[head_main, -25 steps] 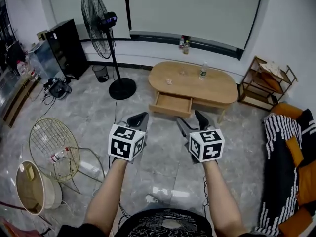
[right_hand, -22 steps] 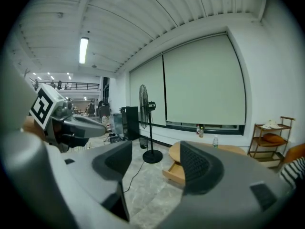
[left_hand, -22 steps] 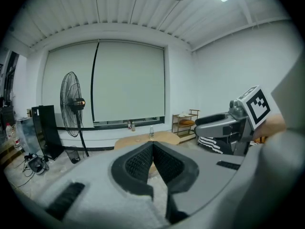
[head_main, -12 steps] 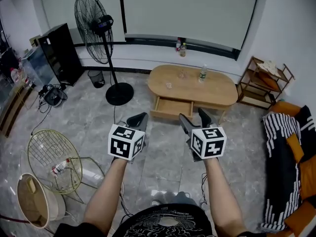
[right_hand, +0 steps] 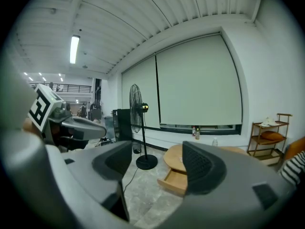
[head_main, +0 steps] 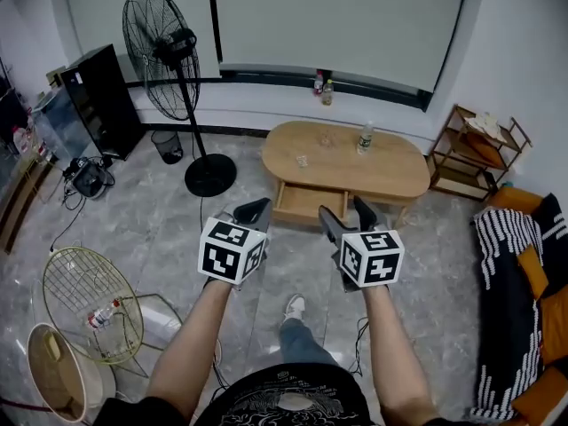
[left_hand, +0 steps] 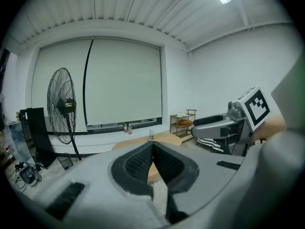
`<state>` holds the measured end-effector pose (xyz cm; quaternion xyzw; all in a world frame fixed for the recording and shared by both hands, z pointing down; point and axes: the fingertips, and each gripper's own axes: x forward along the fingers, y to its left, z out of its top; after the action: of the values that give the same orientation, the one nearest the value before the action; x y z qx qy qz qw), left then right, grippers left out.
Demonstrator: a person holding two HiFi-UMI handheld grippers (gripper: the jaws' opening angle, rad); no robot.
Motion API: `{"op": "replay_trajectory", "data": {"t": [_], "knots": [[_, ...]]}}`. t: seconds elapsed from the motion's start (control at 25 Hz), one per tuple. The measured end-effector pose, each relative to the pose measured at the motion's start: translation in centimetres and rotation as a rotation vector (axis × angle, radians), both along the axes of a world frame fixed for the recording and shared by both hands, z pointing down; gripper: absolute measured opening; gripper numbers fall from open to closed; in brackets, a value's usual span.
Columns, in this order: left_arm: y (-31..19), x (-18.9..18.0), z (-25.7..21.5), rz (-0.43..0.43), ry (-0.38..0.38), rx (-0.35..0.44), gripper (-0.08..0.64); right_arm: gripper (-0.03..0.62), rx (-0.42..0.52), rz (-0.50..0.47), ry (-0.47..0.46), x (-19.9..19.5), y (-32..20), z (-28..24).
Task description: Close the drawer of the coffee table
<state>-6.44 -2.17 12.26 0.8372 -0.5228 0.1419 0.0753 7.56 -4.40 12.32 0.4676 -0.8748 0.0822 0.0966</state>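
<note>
Head view looks down on a room with a grey stone floor. The oval wooden coffee table stands a little above the middle of the frame. Its drawer is open, pulled out from the front side towards the person, and the inside looks bare.

Both grippers are held in the air below the table in the picture, and neither one touches the drawer. The left gripper is at the left of centre. In the left gripper view its two jaws meet at the tips, so it is closed, with nothing between them. The right gripper is at the right of centre. In the right gripper view its jaws stand apart and hold nothing, and the open drawer shows in the gap between them, further away.

A clear bottle stands on the table top near its far edge. A tall standing fan is at the upper left, and a black cabinet is beside it. A wooden shelf stands at the right. One shoe of the person shows on the floor between the arms.
</note>
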Motion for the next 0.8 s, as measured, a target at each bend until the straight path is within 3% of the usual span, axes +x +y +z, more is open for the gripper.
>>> {"op": "replay_trajectory", "data": {"t": [0.8], "knots": [[-24.1,-3.6,1.2,0.002,0.02,-0.016,0.0,0.319,-0.024,0.002,0.008,-4.1,-23.9,1.5]]}}
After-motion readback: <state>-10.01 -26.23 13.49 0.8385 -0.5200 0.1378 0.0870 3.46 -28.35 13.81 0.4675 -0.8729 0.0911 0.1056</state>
